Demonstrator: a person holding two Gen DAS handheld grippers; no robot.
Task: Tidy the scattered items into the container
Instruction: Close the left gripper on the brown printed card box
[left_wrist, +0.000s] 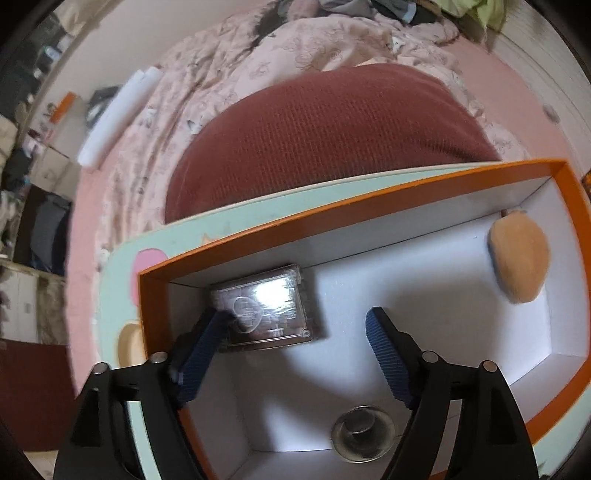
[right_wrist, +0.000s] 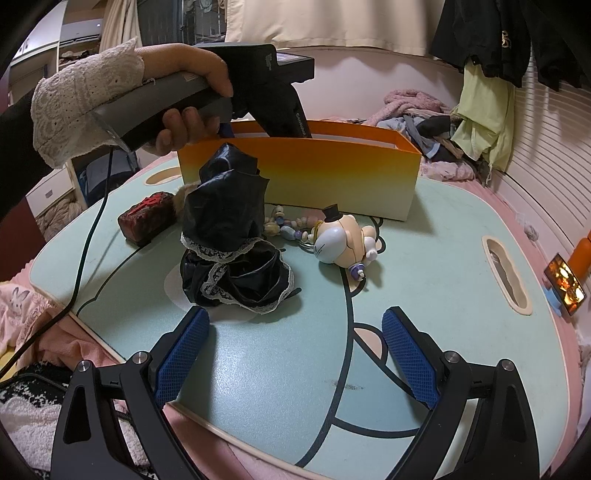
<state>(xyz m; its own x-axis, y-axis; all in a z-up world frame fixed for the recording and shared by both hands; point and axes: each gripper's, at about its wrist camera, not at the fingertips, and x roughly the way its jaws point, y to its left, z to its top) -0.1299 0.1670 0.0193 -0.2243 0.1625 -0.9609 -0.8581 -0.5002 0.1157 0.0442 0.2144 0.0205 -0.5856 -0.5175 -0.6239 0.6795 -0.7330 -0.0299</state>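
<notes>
A cluttered bedroom surrounds the scene: a pink bed with a rumpled floral quilt (left_wrist: 229, 110) and a dark red cushion (left_wrist: 325, 140), and clothes hanging at the right of the right wrist view. On the bed sits a pale green desk (right_wrist: 443, 258) printed with a cartoon figure and cut with handle slots.

At the far side of the desk stands an orange box (right_wrist: 295, 173) with a white inside. The left tool (left_wrist: 295, 347) points steeply down into it, its blue pads spread wide with nothing pressed between them. Just beyond its left pad a clear plastic case (left_wrist: 266, 310) lies on the box floor, in the corner; whether the pad touches it cannot be told. An orange plush piece (left_wrist: 519, 258) rests against the far end wall, and a small round glass object (left_wrist: 362, 432) lies near the bottom edge of that view. In the right wrist view a hand (right_wrist: 188, 99) in a lace cuff holds the left tool's handle over the box, a black cable hanging from it.

The right tool (right_wrist: 295, 354) hovers over the desk's near edge, pads spread apart and empty. Ahead of it, still outside the box, lie a black lace-trimmed cloth bundle (right_wrist: 229, 236), a dark red block (right_wrist: 146, 218), a string of pastel beads (right_wrist: 288, 225) and a small toy figure with a top hat (right_wrist: 343, 240). The bundle stands between the right tool and the block. A phone with a lit screen (right_wrist: 565, 284) leans at the right edge.
</notes>
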